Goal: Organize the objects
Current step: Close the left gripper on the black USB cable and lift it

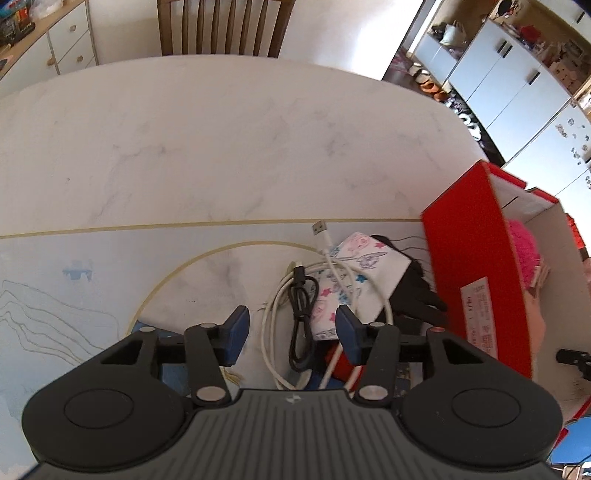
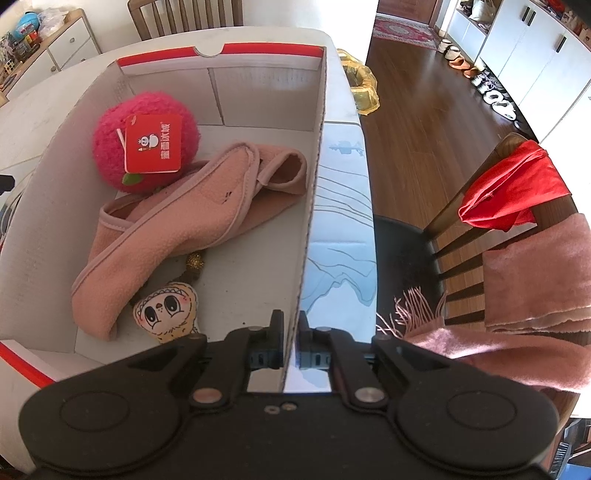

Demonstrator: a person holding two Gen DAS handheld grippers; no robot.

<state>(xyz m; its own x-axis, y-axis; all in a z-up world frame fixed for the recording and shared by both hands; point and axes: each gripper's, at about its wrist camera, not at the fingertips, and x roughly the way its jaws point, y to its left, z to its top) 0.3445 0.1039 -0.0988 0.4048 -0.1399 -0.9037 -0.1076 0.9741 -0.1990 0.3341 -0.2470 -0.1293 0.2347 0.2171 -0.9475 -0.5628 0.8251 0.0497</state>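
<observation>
In the left wrist view my left gripper (image 1: 291,332) is open and empty, just above a coiled black cable (image 1: 303,317) and a white USB cable (image 1: 328,258) on the table. A patterned white pouch (image 1: 364,269) and a black item (image 1: 417,295) lie beside them, next to the red box (image 1: 469,258). In the right wrist view my right gripper (image 2: 291,332) is shut on the box's right wall (image 2: 314,192). Inside the box lie a pink plush ball (image 2: 147,144) with a red tag, a pink fleece cloth (image 2: 184,225) and a small doll charm (image 2: 166,310).
The marble table (image 1: 221,140) stretches far and left, with a wooden chair (image 1: 225,26) behind it. In the right wrist view a chair (image 2: 480,229) with red and pink cloths stands right of the table edge. A yellow bag (image 2: 364,85) lies beyond the box.
</observation>
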